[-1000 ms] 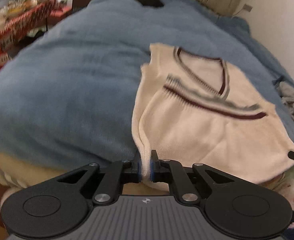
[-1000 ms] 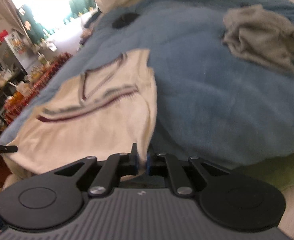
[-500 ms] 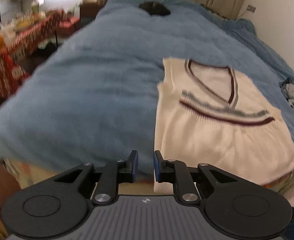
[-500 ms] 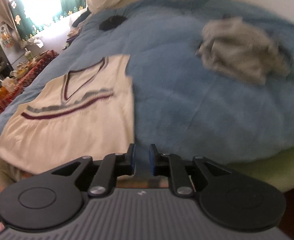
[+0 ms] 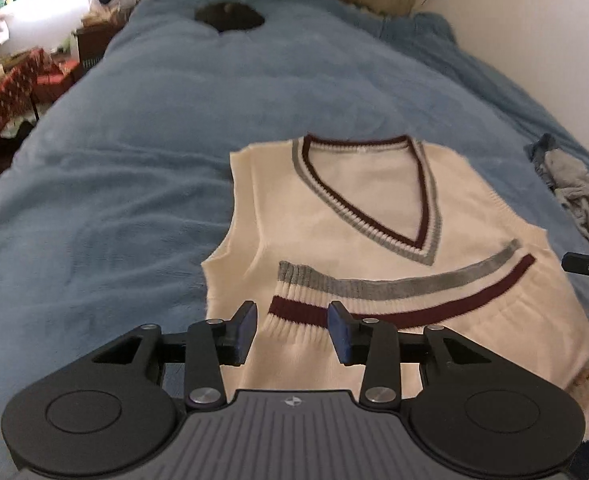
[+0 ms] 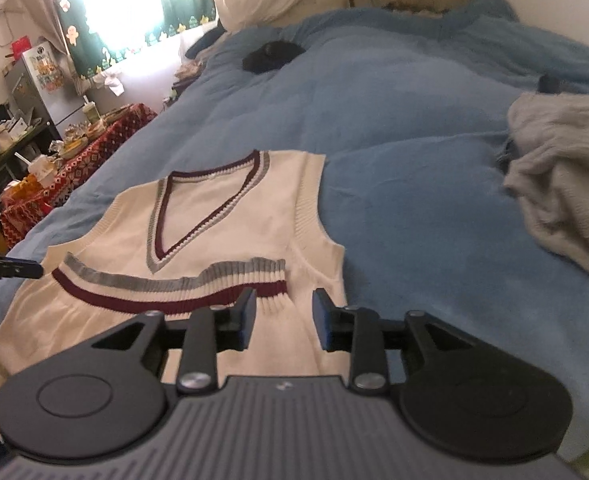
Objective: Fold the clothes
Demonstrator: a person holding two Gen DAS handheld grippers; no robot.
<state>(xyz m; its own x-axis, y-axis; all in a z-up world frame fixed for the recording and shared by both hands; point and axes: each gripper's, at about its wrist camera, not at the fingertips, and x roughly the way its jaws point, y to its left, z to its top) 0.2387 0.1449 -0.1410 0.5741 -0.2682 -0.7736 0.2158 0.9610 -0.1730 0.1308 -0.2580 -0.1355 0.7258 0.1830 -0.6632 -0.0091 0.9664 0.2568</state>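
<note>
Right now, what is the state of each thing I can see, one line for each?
Cream vest: lying flat on the blanket, bottom hem folded up over the chest, released.
Grey garment: crumpled in a heap, unfolded.
Blue blanket: spread over the bed.
Dark item: lying near the far end, too unclear to identify.
Left tool: jaws opening, nothing between the pads.
Right tool: jaws opening, nothing between the pads.

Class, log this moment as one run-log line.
vest: hem folded up, on bed | left gripper: opening, empty | right gripper: opening, empty

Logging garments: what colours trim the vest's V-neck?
Maroon and grey stripes on the cream vest's V-neck; clearest in left wrist view.
</note>
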